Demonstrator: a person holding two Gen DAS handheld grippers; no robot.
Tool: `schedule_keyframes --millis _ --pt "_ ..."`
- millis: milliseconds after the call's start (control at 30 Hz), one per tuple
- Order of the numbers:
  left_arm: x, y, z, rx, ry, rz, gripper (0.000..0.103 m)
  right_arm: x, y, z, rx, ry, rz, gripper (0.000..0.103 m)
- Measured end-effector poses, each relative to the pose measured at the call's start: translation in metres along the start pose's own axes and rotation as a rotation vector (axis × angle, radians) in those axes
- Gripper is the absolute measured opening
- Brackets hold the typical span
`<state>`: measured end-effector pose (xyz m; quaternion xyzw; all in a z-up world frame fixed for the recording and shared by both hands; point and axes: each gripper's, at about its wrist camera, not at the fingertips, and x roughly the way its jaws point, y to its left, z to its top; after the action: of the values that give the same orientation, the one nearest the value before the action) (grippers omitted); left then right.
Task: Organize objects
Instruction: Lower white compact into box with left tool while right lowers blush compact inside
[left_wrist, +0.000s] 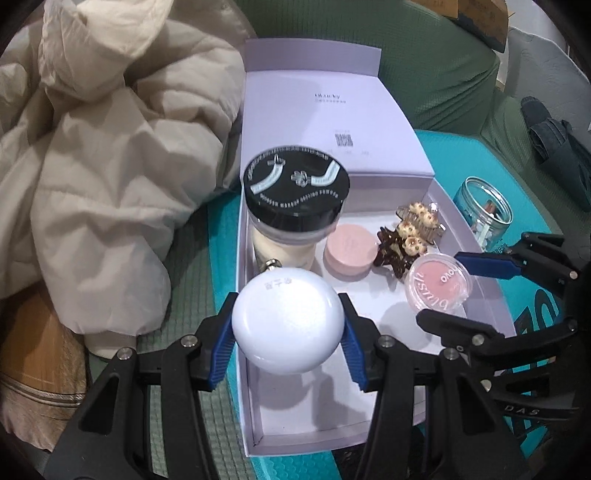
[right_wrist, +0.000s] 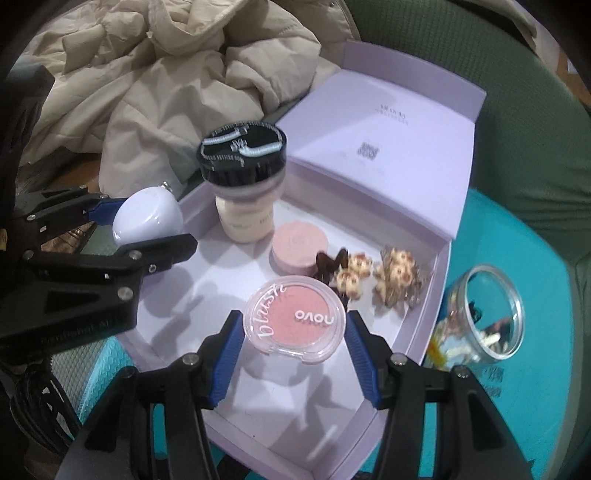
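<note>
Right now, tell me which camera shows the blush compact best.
The right wrist view: the blush compact sits centred between that gripper's jaws, its lid lettering fully readable, over the lavender box. The left wrist view shows it smaller, off to the right, with its near edge hidden behind the right gripper.

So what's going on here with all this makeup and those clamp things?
A person is tidying cosmetics into a lilac box with two hand-held tools. The left tool grips a round white compact over the box. The right tool has its blue pads either side of a pink blush pot. A black-lidded powder jar, a pink puck and hair clips already sit inside.
</note>
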<state>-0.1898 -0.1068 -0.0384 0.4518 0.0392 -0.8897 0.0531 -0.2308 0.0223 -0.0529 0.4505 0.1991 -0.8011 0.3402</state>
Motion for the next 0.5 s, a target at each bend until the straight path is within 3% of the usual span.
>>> schedule_keyframes --millis 500 --pt "0.03 -0.009 0.001 0.057 0.083 -0.053 0.049 0.034 -0.015 -0.012 0.045 0.101 0.012 0.057"
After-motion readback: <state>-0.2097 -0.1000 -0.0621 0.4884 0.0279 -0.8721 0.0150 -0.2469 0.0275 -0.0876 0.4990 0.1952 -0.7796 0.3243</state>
